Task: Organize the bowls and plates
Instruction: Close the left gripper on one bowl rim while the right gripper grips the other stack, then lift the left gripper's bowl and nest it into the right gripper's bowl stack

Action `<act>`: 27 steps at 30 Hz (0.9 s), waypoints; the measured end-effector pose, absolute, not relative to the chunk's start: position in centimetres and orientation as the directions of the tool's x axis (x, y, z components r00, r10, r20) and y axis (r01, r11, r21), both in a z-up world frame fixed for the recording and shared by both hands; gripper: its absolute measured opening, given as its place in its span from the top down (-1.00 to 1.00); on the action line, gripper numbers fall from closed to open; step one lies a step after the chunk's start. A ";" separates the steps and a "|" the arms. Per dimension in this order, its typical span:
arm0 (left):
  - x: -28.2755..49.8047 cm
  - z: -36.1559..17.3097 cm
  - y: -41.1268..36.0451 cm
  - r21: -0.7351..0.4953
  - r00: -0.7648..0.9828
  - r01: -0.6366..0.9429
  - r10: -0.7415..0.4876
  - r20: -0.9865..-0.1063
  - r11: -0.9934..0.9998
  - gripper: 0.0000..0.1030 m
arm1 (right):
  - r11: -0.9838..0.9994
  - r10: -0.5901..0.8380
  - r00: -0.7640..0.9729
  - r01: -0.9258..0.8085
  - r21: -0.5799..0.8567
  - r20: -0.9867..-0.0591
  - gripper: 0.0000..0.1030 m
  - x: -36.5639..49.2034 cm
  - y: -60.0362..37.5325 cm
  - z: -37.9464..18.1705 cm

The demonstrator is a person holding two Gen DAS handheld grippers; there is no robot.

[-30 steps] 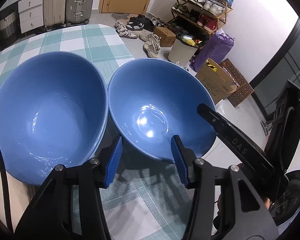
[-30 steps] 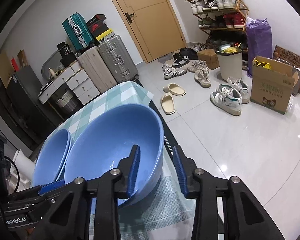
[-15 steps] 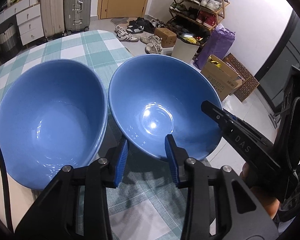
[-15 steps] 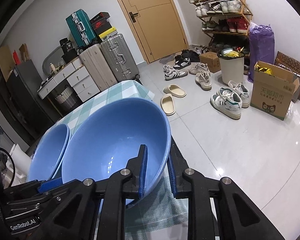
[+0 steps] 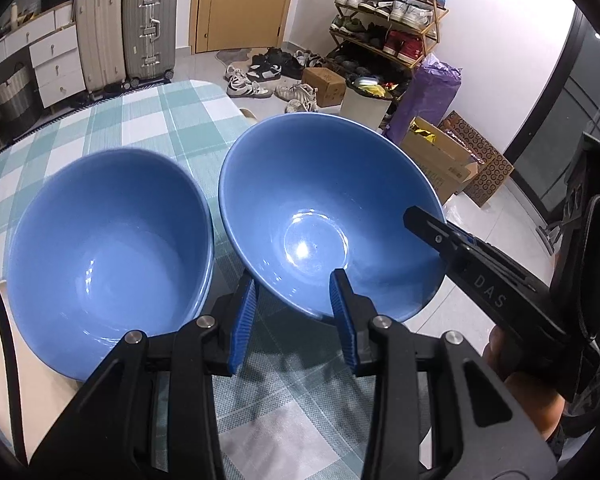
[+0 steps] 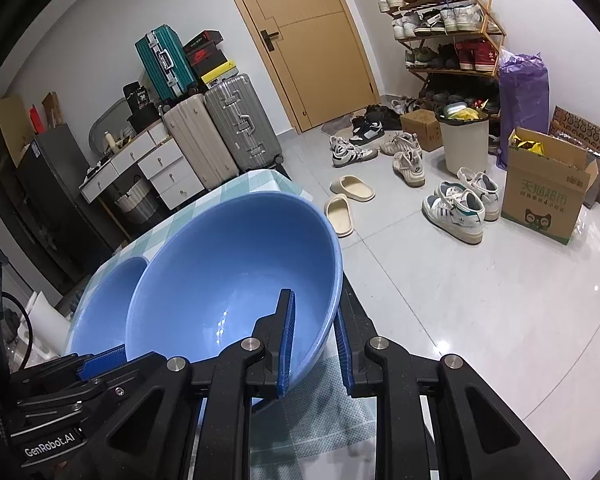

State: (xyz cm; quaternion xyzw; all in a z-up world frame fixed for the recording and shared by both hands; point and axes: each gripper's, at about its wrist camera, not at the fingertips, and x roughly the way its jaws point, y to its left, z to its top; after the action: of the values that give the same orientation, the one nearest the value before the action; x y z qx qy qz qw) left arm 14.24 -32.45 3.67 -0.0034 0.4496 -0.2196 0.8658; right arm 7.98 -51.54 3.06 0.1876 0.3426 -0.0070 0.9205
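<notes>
right hand-held gripper (image 6: 312, 344) clamps tilted bowl (image 5: 324, 216) rim | left hand-held gripper (image 5: 292, 320) open, straddling near rim | table edge (image 5: 236, 108) just beyond

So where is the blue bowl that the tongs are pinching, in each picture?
Left wrist view: the round glossy blue bowl sits centre-right, its right rim gripped by the right tongs.
Right wrist view: the same bowl fills the lower centre-left, rim between the tongs.
Shared landmark: the silver hard-shell suitcase near the door.

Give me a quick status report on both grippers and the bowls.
Right gripper shut on right bowl rim. Left gripper open at its near rim. Left bowl close alongside.
</notes>
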 end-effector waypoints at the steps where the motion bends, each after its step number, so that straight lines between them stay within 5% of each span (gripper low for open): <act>1: 14.2 3.9 -32.4 -0.203 0.501 0.379 -0.385 -0.775 0.903 0.35 | 0.933 0.110 0.769 0.139 0.332 -0.630 0.60 7.8 -51.4 3.3; 27: 10.4 10.4 -28.4 -0.189 0.610 0.359 -0.383 -0.693 0.914 0.35 | 0.952 0.125 0.829 0.055 0.302 -0.545 0.55 4.1 -47.9 9.8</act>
State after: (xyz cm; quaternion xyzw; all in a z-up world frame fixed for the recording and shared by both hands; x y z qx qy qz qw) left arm 10.42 -28.40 10.43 -0.0152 0.3900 -0.2067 0.8972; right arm 4.13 -47.91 9.75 0.1543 0.2918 0.0184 0.9438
